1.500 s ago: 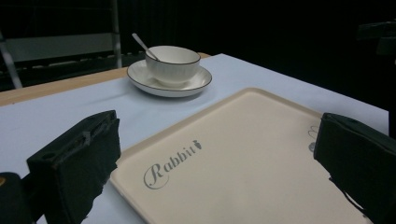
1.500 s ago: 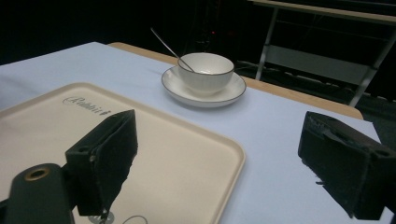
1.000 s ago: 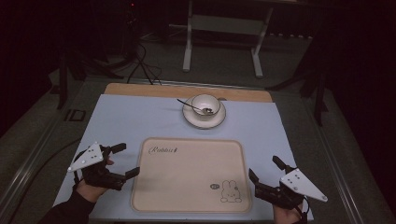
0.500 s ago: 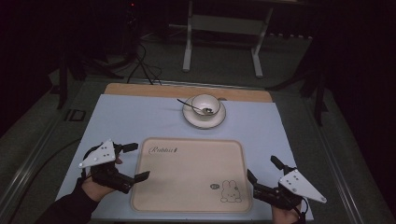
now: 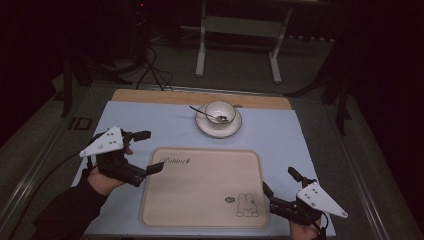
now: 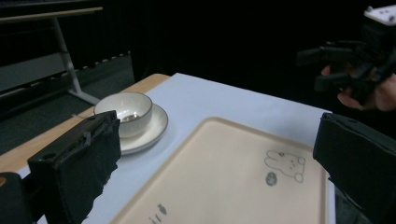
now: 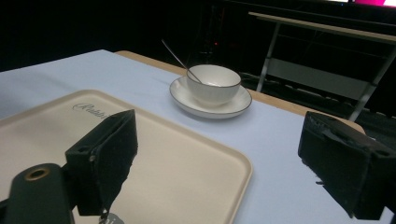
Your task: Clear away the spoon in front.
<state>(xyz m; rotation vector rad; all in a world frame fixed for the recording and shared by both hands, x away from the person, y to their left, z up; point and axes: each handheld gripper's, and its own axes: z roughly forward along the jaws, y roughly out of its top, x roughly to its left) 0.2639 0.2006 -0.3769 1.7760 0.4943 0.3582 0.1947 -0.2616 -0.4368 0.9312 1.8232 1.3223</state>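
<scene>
Tray (image 5: 202, 187) lies flat on the worktop's (image 5: 150, 122) blue cloth, bare, rabbit print in its near right corner. Left claw (image 5: 150, 151) hovers at its left edge, jaws spread wide; right claw (image 5: 280, 182) gapes empty beside its right edge. Beyond sits a bowl (image 5: 220, 113) with a spoon (image 5: 205, 113), on a saucer (image 5: 218, 128).

The beige tray (image 5: 200, 192) carries a dark cursive word near its far left corner, seemingly "Rabbit", though the letters are too small to be sure; a rabbit drawing (image 5: 247, 205) marks its near right corner
</scene>
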